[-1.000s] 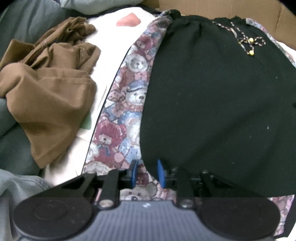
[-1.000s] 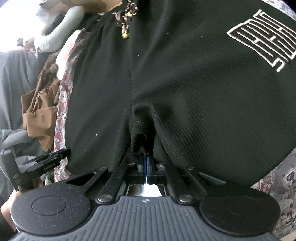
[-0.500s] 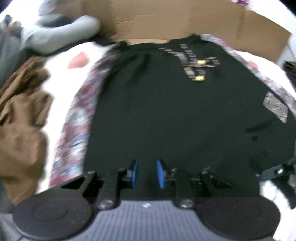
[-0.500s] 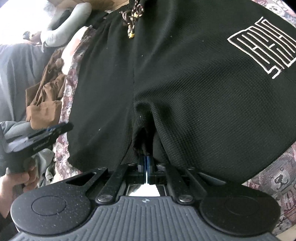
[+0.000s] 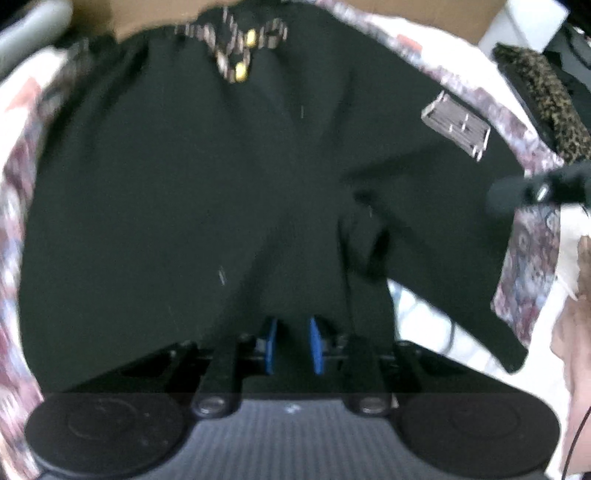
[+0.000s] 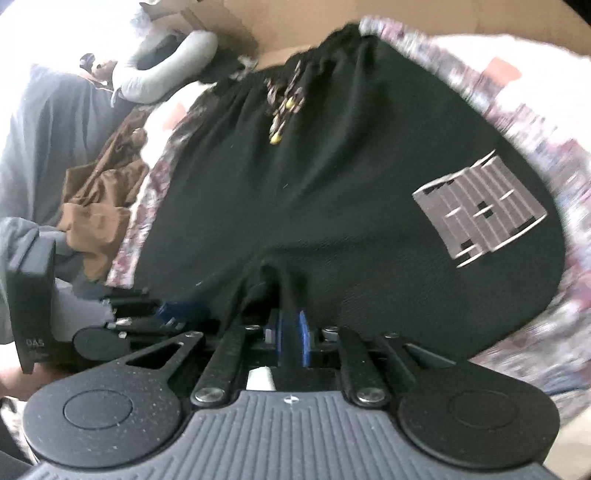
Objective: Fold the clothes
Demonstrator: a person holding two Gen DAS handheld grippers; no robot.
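The black shorts (image 6: 332, 177) are spread flat on a patterned cloth (image 6: 554, 332), waistband toward the far cardboard (image 6: 332, 22). Since a second ago the left gripper (image 5: 291, 345) has been swung from the left hem to the middle, jaws parted and empty. A pinch of crotch fabric is gripped by the right gripper (image 6: 290, 332). Knit is waffled, matte; the drawcord (image 6: 284, 99) is braided, bead-tipped.

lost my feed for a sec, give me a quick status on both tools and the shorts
Left tool open, at the hem of the black shorts. Right tool shut on the shorts' crotch fold. Brown garment lies off to the side, clear of the shorts.
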